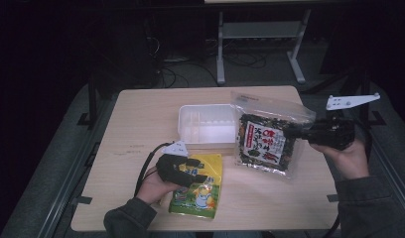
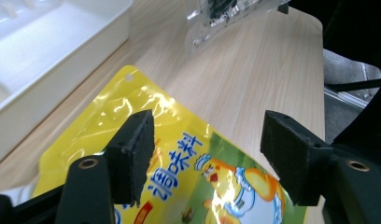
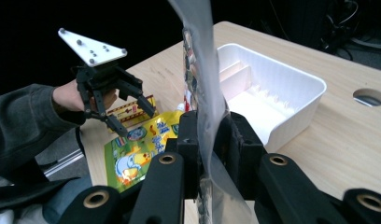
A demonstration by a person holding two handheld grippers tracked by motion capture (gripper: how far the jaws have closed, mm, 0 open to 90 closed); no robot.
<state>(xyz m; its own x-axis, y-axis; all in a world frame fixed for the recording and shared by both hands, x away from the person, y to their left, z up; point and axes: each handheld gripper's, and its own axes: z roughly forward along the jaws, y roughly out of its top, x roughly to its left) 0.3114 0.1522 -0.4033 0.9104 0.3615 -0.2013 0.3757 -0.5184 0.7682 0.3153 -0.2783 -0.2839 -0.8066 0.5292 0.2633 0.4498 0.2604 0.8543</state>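
A yellow seasoning packet [image 1: 203, 191] with a cartoon figure lies flat on the wooden table, near its front edge. My left gripper [image 1: 200, 170] hovers just above it, jaws open, nothing between the pads [image 2: 132, 154]; the packet [image 2: 188, 140] shows below them. My right gripper [image 1: 292, 133] is shut on the side edge of a clear bag [image 1: 265, 141] of dark dried flakes and holds it upright above the table. In the right gripper view the bag's film [image 3: 198, 70] rises from between the jaws, with the left gripper [image 3: 136, 122] and the packet [image 3: 132, 154] beyond it.
A white plastic tray [image 1: 190, 124] with dividers stands mid-table, just behind the packet and left of the bag. A round cable hole [image 3: 370, 96] sits in the tabletop beyond the tray [image 3: 291, 93]. Dark floor, cables and metal frame legs lie past the table's far edge.
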